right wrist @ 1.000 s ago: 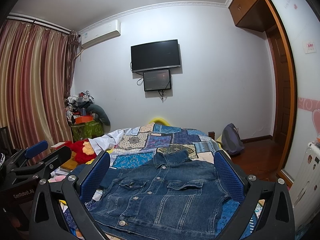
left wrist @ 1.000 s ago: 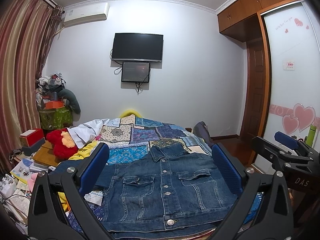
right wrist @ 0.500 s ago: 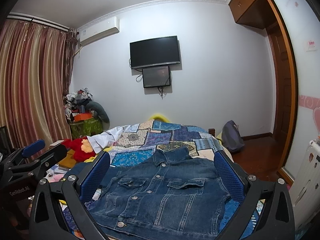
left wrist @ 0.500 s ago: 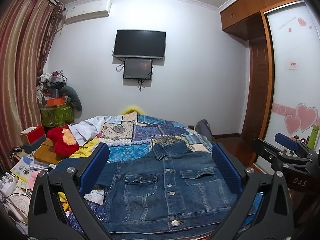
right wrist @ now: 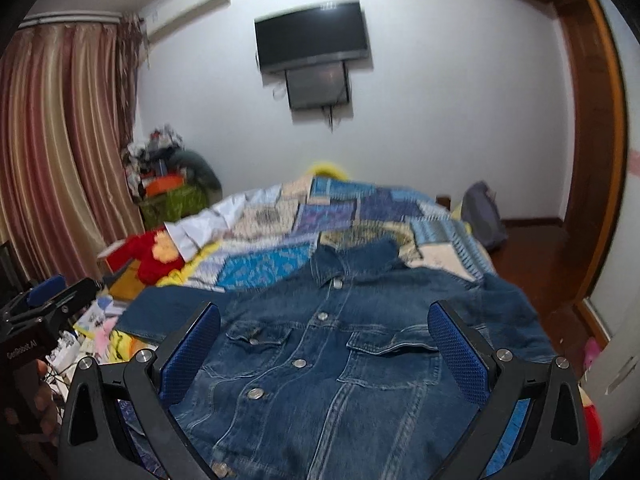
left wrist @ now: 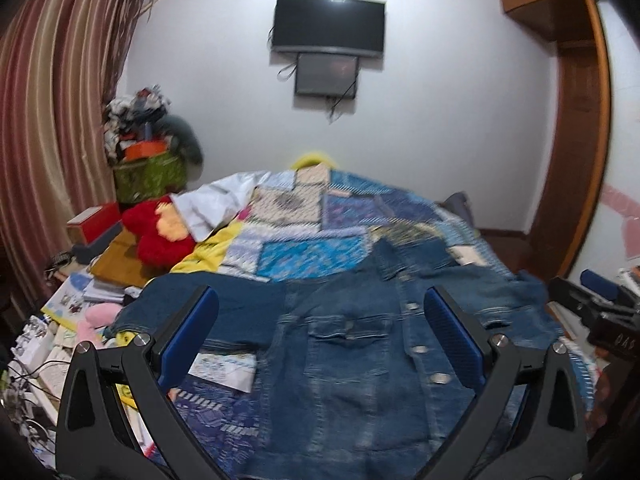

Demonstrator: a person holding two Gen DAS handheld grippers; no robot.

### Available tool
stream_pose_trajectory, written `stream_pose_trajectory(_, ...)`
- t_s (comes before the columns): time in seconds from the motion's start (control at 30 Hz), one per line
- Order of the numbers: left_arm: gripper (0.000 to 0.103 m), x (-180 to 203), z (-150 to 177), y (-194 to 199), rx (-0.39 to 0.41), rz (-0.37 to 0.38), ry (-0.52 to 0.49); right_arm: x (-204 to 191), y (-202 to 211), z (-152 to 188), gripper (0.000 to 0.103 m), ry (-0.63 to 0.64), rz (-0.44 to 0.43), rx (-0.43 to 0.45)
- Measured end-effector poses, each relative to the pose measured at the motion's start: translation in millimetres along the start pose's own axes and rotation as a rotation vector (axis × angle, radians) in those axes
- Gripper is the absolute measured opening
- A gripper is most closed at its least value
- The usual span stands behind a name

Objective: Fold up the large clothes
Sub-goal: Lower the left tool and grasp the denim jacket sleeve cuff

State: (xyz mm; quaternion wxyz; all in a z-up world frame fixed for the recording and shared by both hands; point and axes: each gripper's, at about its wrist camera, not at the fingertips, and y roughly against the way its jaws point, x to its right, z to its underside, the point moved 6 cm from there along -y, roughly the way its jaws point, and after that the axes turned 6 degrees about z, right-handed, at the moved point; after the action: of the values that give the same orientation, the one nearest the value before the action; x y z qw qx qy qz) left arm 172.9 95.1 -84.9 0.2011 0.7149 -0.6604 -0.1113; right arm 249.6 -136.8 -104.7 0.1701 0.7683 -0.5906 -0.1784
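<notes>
A blue denim jacket (left wrist: 360, 360) (right wrist: 340, 352) lies buttoned and face up on the patchwork quilt (left wrist: 320, 216) (right wrist: 280, 232) of a bed, collar toward the far wall, one sleeve stretched out to the left. My left gripper (left wrist: 320, 340) hovers over the jacket's left half, open and holding nothing. My right gripper (right wrist: 324, 356) hangs open above the jacket's chest pockets, also with nothing between its blue pads. Each gripper shows at the edge of the other's view: the right gripper (left wrist: 600, 312), the left gripper (right wrist: 36, 316).
A red plush toy (left wrist: 160, 232) and a white cloth (left wrist: 212, 204) lie at the bed's left. Books, papers and boxes crowd the floor at left (left wrist: 72, 320). A wooden door (left wrist: 576, 160) and a grey bag (right wrist: 480, 216) stand at right. A TV (left wrist: 328, 24) hangs on the far wall.
Both grippers have moved forward and tilted down toward the jacket, which now fills more of each view. The left one has shifted toward the jacket's left side. Both stay open.
</notes>
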Motion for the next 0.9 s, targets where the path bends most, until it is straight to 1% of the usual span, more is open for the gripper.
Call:
stream_pose_trajectory(0.1, 0.103, -25, 2, -29, -0.062, -0.045, 0.017, -5, -41, -3, 0.103, 0.026, -0.033, -0.100)
stream_pose_trajectory(0.17, 0.103, -41, 5, -46, -0.104, -0.057, 0.037, -8, -69, -5, 0.103, 0.063, -0.039, -0.161)
stream_pose_trajectory(0.27, 0.103, -67, 19, -76, -0.196, -0.091, 0.066, -11, -105, -5, 0.103, 0.109, -0.041, -0.240)
stream_pose_trajectory(0.33, 0.103, -83, 32, -93, -0.251, -0.145, 0.055, -11, -130, -3, 0.103, 0.126, -0.043, -0.292)
stream_pose_trajectory(0.4, 0.103, -94, 45, -108, -0.304, -0.173, 0.059, -14, -154, 2, 0.103, 0.158, -0.029, -0.334)
stream_pose_trajectory(0.5, 0.103, -112, 66, -132, -0.384, -0.117, 0.134, -18, -182, 10, 0.103, 0.217, -0.016, -0.372)
stream_pose_trajectory(0.57, 0.103, -126, 77, -146, -0.439, -0.081, 0.213, -21, -195, 15, 0.103, 0.253, -0.008, -0.387)
stream_pose_trajectory(0.6, 0.103, -135, 83, -154, -0.472, -0.062, 0.275, -23, -202, 17, 0.103, 0.277, -0.005, -0.395)
stream_pose_trajectory(0.63, 0.101, -145, 87, -160, -0.488, -0.054, 0.320, -25, -208, 21, 0.103, 0.308, 0.000, -0.404)
stream_pose_trajectory(0.77, 0.095, -176, 98, -176, -0.531, -0.090, 0.419, -30, -223, 31, 0.103, 0.402, 0.022, -0.418)
stream_pose_trajectory(0.9, 0.091, -206, 111, -193, -0.560, -0.129, 0.510, -34, -229, 37, 0.103, 0.399, -0.035, -0.455)
